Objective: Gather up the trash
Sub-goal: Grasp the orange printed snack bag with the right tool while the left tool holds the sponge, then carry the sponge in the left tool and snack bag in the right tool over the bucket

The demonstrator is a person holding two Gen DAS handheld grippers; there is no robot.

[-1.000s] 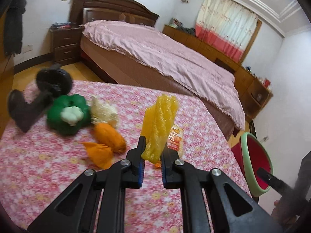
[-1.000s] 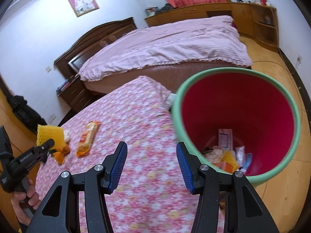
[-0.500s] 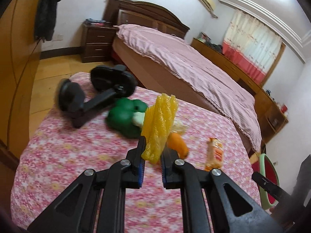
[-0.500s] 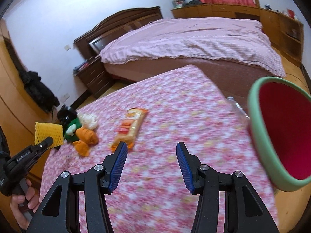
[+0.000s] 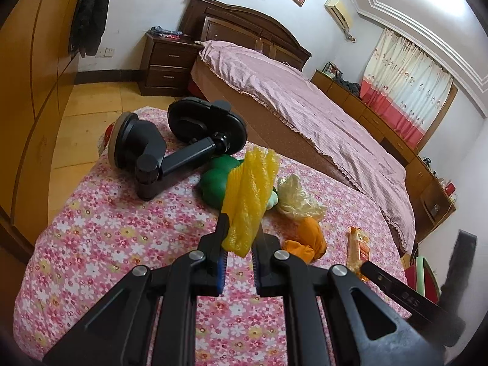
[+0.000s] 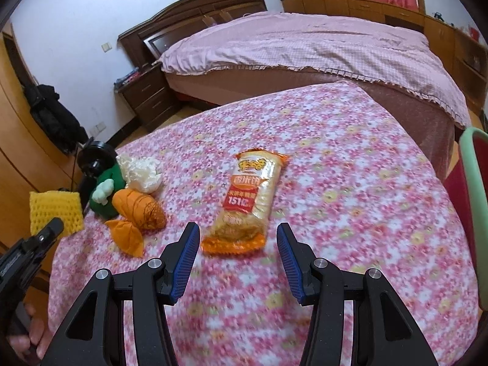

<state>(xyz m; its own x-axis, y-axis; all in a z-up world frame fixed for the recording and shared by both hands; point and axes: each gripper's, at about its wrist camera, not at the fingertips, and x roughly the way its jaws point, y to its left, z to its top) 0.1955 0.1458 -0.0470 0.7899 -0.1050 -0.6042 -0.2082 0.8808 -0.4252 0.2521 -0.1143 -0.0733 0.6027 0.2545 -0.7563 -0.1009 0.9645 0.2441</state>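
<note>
The left gripper [image 5: 239,238] is clamping a yellow foam net [image 5: 248,201], which is standing upright between its fingers above the floral table [image 5: 106,228]. The right gripper [image 6: 238,244] is hanging with its jaws spread wide and nothing between them, just above the near end of a snack wrapper [image 6: 247,201] that is lying flat in the middle of the table. To the left of the wrapper, an orange bag [image 6: 137,210], a white crumpled bag [image 6: 141,170] and a green toy [image 6: 105,192] are lying close together, with a black holder [image 5: 170,149] behind them. The bin [image 6: 474,198] is showing only its rim, at the table's right edge.
</note>
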